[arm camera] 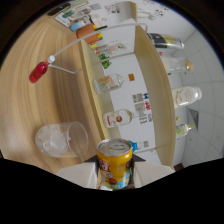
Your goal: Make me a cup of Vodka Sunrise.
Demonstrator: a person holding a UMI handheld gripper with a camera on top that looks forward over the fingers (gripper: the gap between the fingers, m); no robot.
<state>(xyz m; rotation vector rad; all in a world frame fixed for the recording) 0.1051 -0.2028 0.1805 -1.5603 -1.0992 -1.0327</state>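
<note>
Gripper view: yellow drink can (115, 164) with silver top, low centre of frame, clamped between the two pale fingers (80, 176), one pressing on each side of it; gripper (116, 176) tilted, so the scene runs sideways. Clear plastic cup (61, 139), left of the can, holding what looks like ice, standing on the wooden surface (30, 107). Red bottle with white cap (39, 70), upper left, on the same surface. Wooden shelf unit (149, 85), centre to right, white inside: clear bottles (109, 82) mid-frame, one with a red label (118, 118) just above the can; further bottles (186, 95) at right, contents not readable
</note>
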